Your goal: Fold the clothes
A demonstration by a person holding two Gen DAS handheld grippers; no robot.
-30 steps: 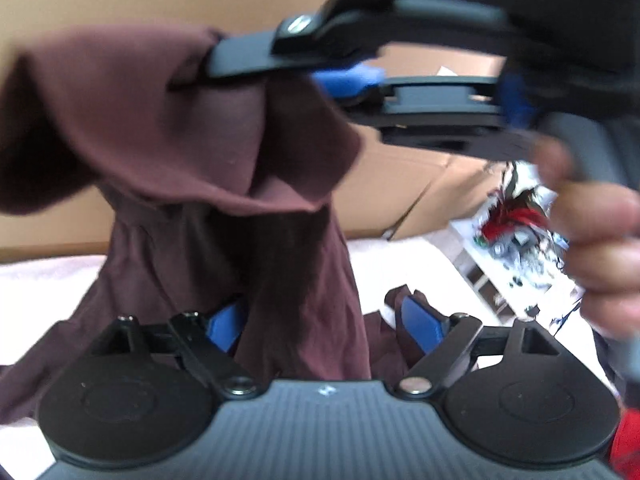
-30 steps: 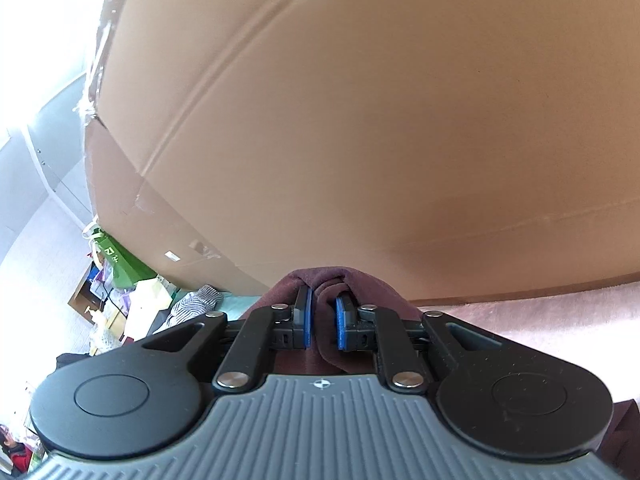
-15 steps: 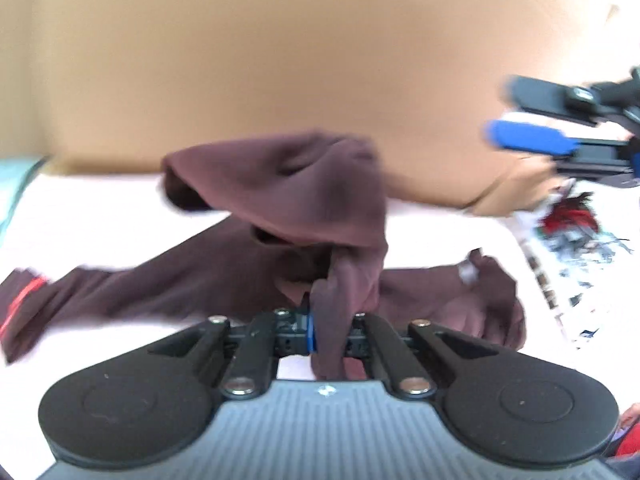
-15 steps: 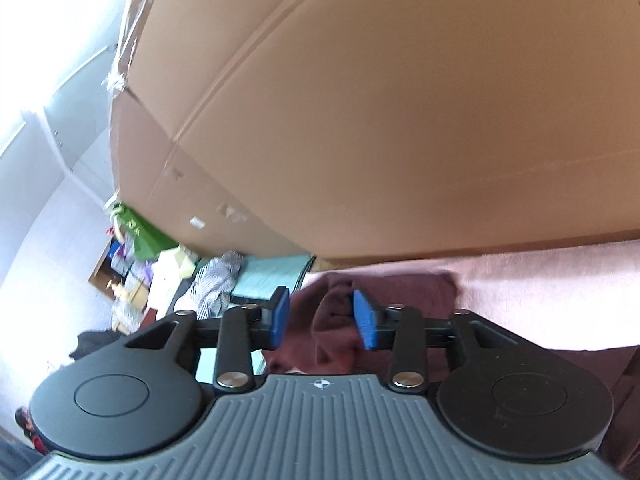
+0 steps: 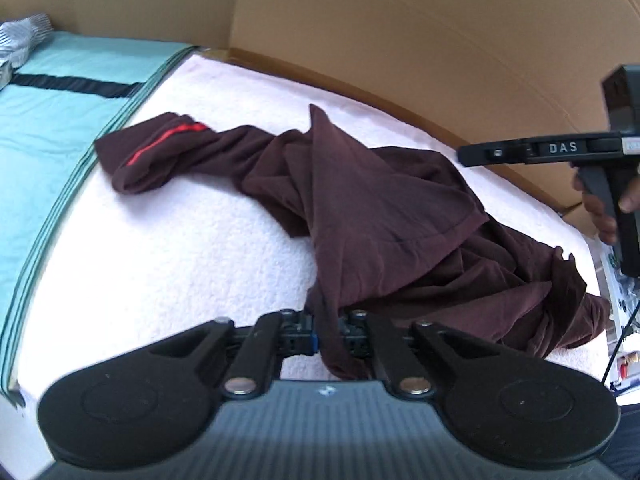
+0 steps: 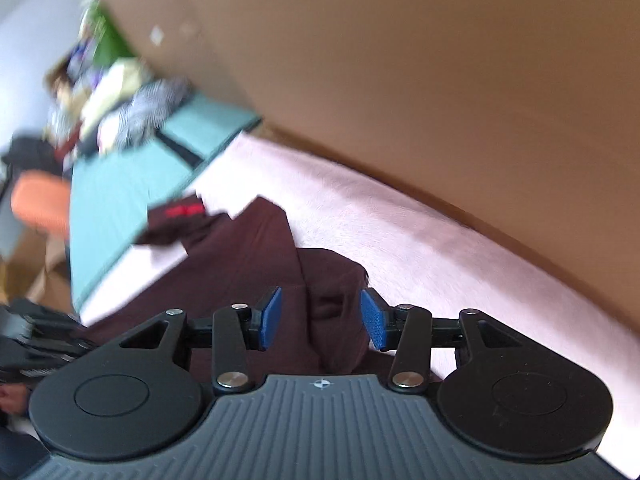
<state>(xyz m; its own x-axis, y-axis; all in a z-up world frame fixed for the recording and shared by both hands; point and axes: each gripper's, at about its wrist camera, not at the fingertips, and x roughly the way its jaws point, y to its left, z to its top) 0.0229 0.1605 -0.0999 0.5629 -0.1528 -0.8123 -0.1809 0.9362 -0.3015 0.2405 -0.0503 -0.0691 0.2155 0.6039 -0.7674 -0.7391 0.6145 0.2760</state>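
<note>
we are clamping a fold of the maroon shirt (image 5: pixel 372 216) in our left gripper (image 5: pixel 328 336), its jaws pinched tight on the cloth at 6 o'clock. the shirt is lying crumpled on the pink blanket (image 5: pixel 224 248). our right gripper (image 6: pixel 320 316) is hovering over it, jaws opening and touching nothing.

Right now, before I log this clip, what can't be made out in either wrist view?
- Left wrist view: the pads of the left gripper are buried in a fold of the crumpled maroon cotton garment.
- Left wrist view: the right gripper shows side-on, its tips hard to separate.
- Right wrist view: motion blur smears the clutter pile. The right gripper's jaws are opening, pads clear of the cloth.
- Neither view shows the garment's type.
</note>
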